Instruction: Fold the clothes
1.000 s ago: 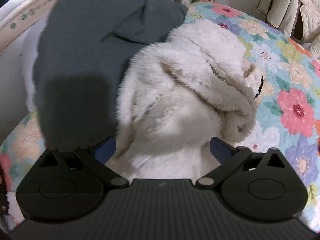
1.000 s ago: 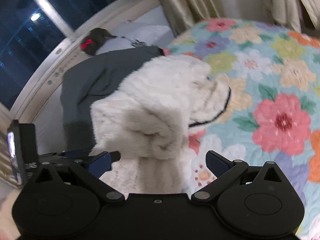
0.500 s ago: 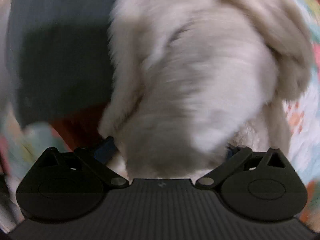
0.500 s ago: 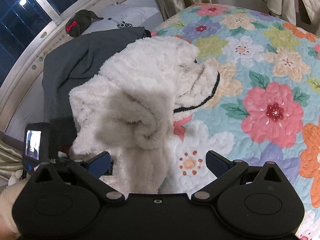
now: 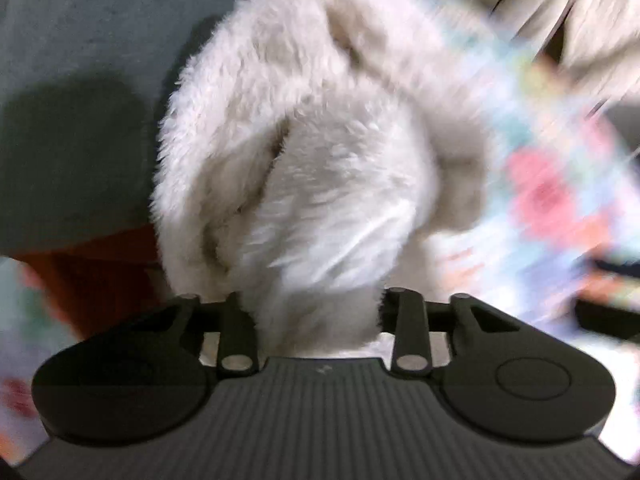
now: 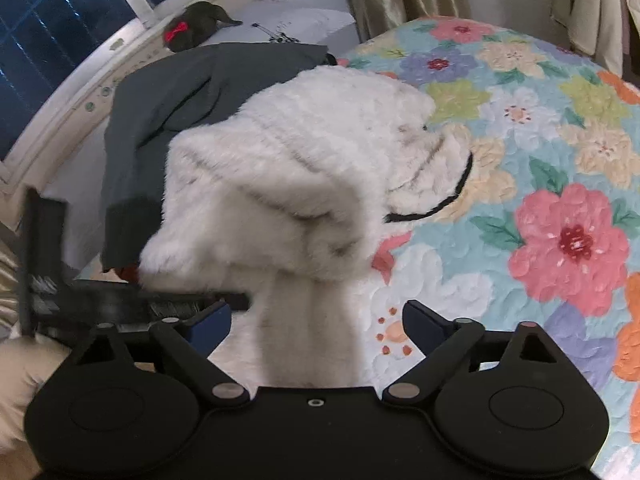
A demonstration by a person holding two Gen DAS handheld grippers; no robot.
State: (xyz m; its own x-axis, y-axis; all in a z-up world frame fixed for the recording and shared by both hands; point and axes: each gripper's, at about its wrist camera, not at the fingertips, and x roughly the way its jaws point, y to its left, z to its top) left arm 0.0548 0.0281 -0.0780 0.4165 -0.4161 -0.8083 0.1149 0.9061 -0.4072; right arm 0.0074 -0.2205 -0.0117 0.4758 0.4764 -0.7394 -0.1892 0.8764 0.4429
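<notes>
Left gripper (image 5: 316,312) clamps the fur coat (image 5: 320,152); right gripper (image 6: 316,320) gapes apart around its hanging end.

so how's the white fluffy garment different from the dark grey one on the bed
The white fluffy garment is thick pile, bunched and heaped high; the dark grey garment is smooth and lies flat. The left gripper is shut on the white one, and the open right gripper straddles it; no gripper touches the grey one. Both rest on the floral quilt.

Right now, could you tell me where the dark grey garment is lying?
In the right wrist view the dark grey garment lies upper left on the floral quilt, behind the white fluffy garment.
</notes>
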